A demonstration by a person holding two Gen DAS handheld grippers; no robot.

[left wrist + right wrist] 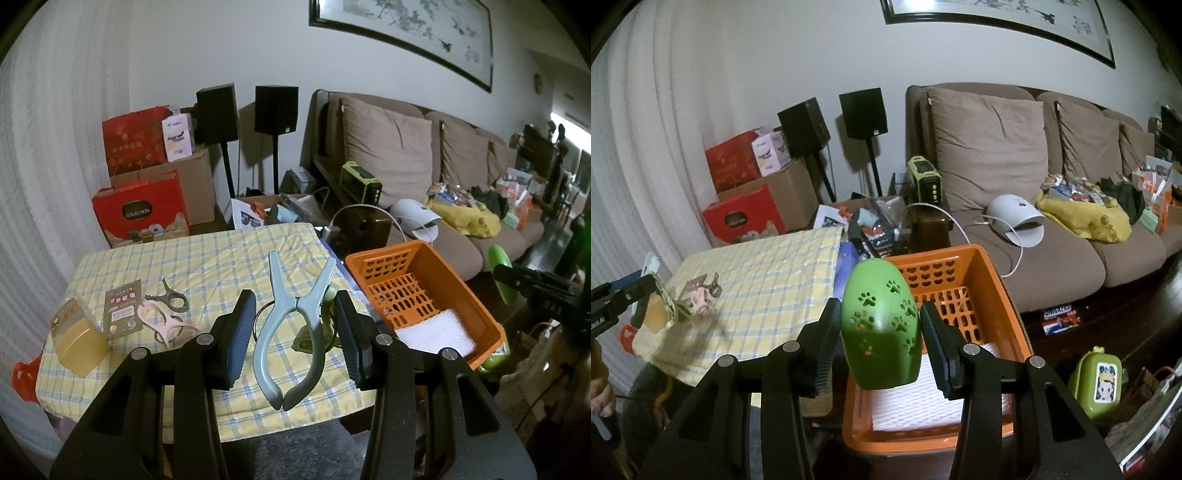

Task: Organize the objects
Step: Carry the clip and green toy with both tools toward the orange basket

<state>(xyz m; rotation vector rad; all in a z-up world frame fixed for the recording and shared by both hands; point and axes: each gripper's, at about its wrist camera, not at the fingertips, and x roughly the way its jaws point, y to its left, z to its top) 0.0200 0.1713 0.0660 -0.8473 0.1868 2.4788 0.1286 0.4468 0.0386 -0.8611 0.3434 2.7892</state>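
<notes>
The counter [207, 258] is covered by a yellow cloth with a blue check. At its left edge stands a translucent amber box [75, 338]. Just right of the box lies a brown printed packet [122, 308]. Beside the packet, dark small scissors [170, 297] rest at the far side and a pink clip-like tool [164, 323] at the near side; the two touch. Near the right edge lies a green object [325, 321], largely hidden. The centre and far part of the cloth are bare.
</notes>
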